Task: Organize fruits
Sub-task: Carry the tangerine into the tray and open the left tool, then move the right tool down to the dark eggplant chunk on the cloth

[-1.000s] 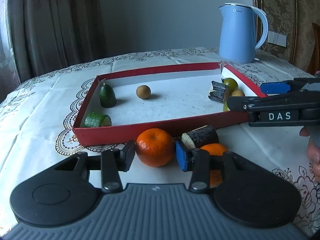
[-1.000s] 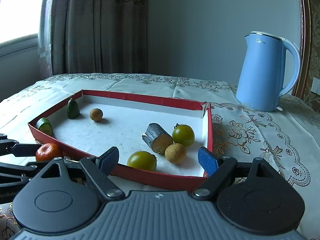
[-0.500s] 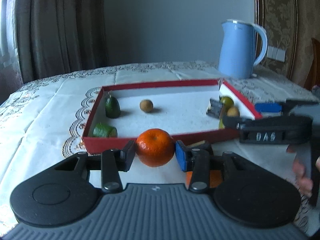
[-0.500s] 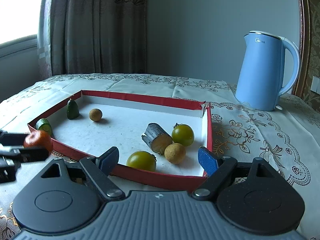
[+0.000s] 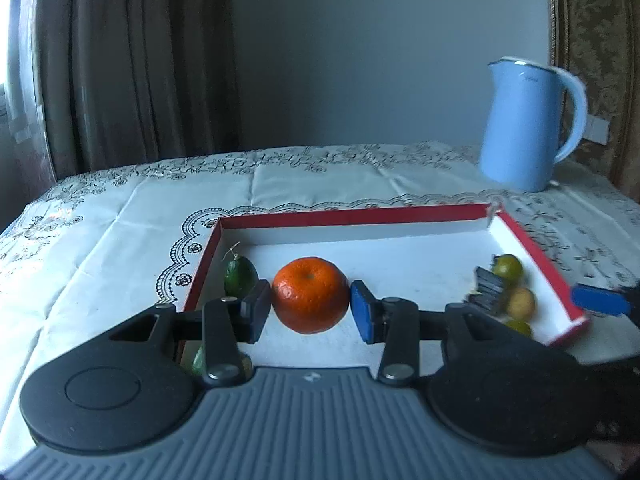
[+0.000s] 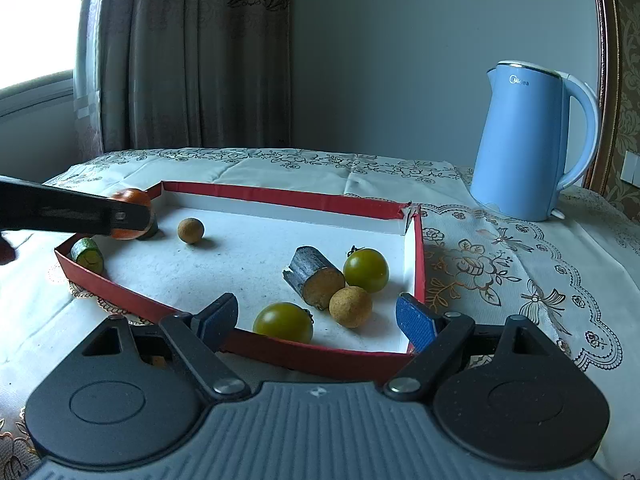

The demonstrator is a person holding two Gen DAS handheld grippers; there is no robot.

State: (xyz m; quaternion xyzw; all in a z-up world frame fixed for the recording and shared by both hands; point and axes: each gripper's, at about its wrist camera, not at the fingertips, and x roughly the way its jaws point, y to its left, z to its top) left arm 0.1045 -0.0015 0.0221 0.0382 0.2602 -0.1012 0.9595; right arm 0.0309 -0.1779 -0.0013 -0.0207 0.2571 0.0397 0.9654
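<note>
My left gripper (image 5: 311,312) is shut on an orange mandarin (image 5: 310,294) and holds it above the left part of the red-rimmed tray (image 5: 352,216). The mandarin also shows in the right wrist view (image 6: 134,200), over the tray's far left corner. My right gripper (image 6: 316,320) is open and empty at the tray's near right rim (image 6: 304,354). In the tray lie two green tomatoes (image 6: 366,270), two brown longans (image 6: 351,306), a dark sugarcane piece (image 6: 314,278) and green cucumber pieces (image 6: 88,254).
A light blue kettle (image 6: 528,140) stands on the embroidered tablecloth (image 6: 520,264) behind the tray at the right. Curtains hang behind the table. The table edge falls away at the left.
My left gripper has lifted the mandarin off the tablecloth and carried it up over the tray's near rim. My right gripper has stayed open in place.
</note>
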